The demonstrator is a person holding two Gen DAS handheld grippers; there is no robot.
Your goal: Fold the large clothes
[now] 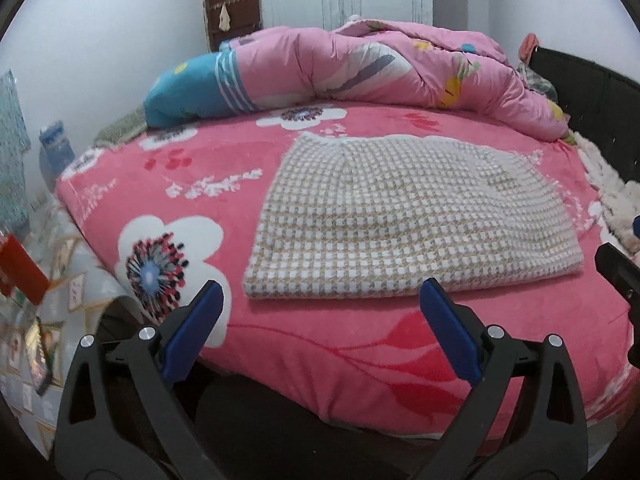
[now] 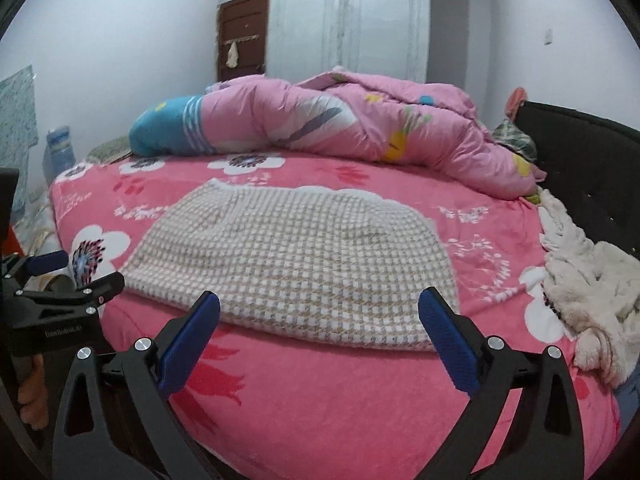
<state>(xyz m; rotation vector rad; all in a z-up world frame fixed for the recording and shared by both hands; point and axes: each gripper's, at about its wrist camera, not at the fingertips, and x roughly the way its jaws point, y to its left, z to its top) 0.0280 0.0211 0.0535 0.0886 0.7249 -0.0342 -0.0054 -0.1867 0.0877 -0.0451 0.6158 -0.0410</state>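
A beige-and-white checked garment (image 1: pixel 404 216) lies folded into a flat, rounded rectangle on the pink flowered bed (image 1: pixel 192 184). In the right wrist view the same checked garment (image 2: pixel 296 260) spreads across the middle of the bed (image 2: pixel 320 396). My left gripper (image 1: pixel 322 294) hovers over the bed's near edge, just short of the garment's front fold, jaws wide open with nothing between them. My right gripper (image 2: pixel 320 306) is likewise open and empty above the garment's near edge. In the right wrist view the left gripper (image 2: pixel 74 268) shows at the far left, a hand beneath it.
A bunched pink quilt (image 1: pixel 400 68) with a blue end lies along the far side of the bed. A fluffy white cloth (image 2: pixel 592 296) is heaped at the right edge beside a black headboard (image 2: pixel 584 152). A wardrobe and a brown door stand behind; clutter lies on the floor at left.
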